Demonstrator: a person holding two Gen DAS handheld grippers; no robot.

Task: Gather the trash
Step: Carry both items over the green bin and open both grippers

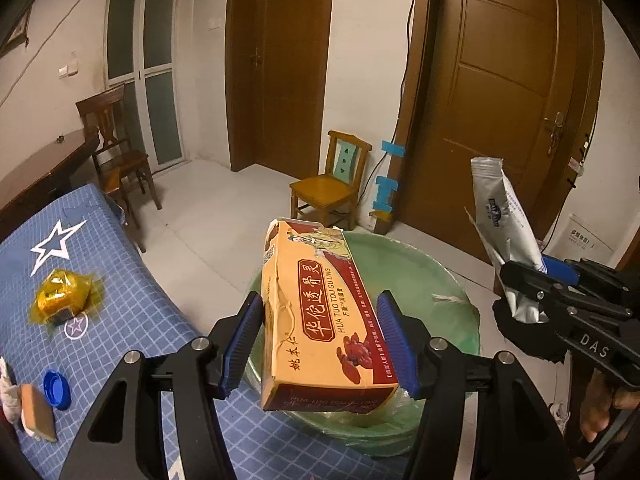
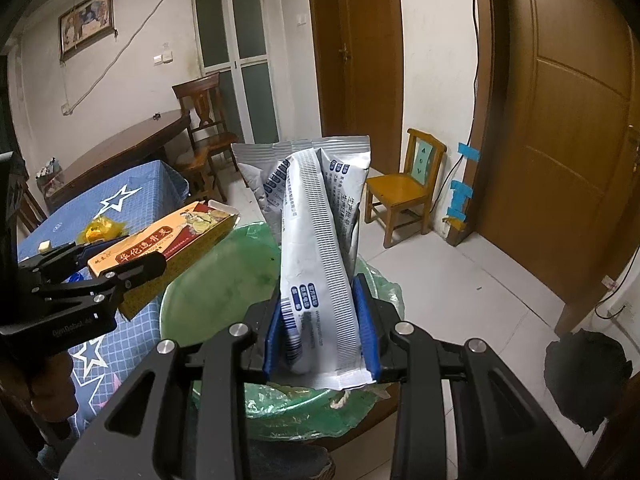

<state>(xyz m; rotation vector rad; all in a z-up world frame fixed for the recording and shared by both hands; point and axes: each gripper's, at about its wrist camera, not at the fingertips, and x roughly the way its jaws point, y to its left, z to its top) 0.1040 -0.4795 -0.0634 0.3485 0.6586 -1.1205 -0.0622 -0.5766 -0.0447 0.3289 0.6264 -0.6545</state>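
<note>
Left gripper (image 1: 320, 336) clamped on yellow carton (image 1: 316, 320), held over green-lined bin (image 1: 452, 300); right gripper (image 2: 322, 328) pinching silver pouch (image 2: 316, 248) above same bin, beside tabletop (image 1: 132, 280)

1. Printed cardboard box (image 1: 320, 312): creased, slightly glossy.
2. Silver pouch (image 2: 320, 248): crinkled foil-like plastic.
3. Bin liner (image 1: 436, 280): thin, translucent green plastic.
4. Surface (image 1: 120, 300): blue checked cloth.
5. Small chair (image 1: 328, 184): varnished wood.
</note>
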